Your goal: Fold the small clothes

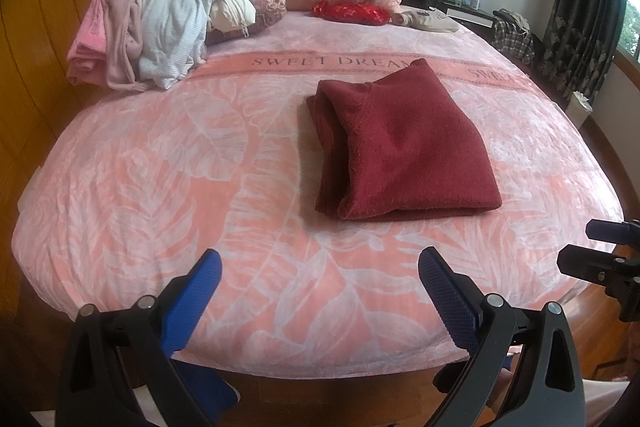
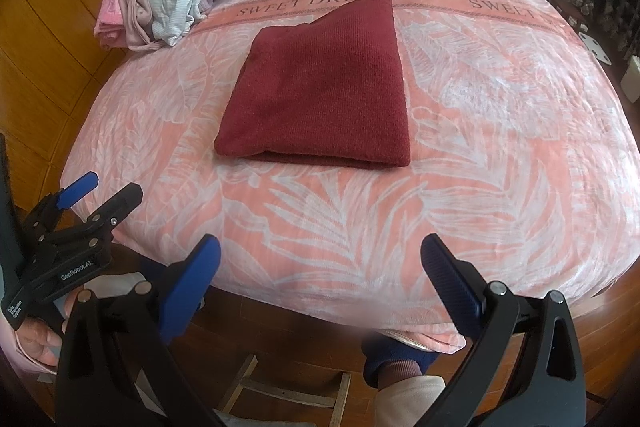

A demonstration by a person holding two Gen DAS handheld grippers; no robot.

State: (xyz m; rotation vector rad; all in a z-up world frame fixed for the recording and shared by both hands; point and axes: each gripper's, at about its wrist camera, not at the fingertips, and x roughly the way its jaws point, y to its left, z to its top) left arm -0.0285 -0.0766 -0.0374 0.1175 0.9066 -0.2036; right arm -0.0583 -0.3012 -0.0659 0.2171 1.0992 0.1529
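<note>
We face a bed covered by a pink leaf-patterned blanket. A dark red sweater lies folded near the blanket's middle. A heap of unfolded pale clothes sits at the far left corner. Our left gripper and right gripper hover at the near edge, jaws spread wide, holding nothing.

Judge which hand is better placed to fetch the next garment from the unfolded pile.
Left, probably. The crumpled pile of white and pink clothes lies at the bed's far left; the left tongs are open, empty and on that side, the right tongs farther away.
</note>
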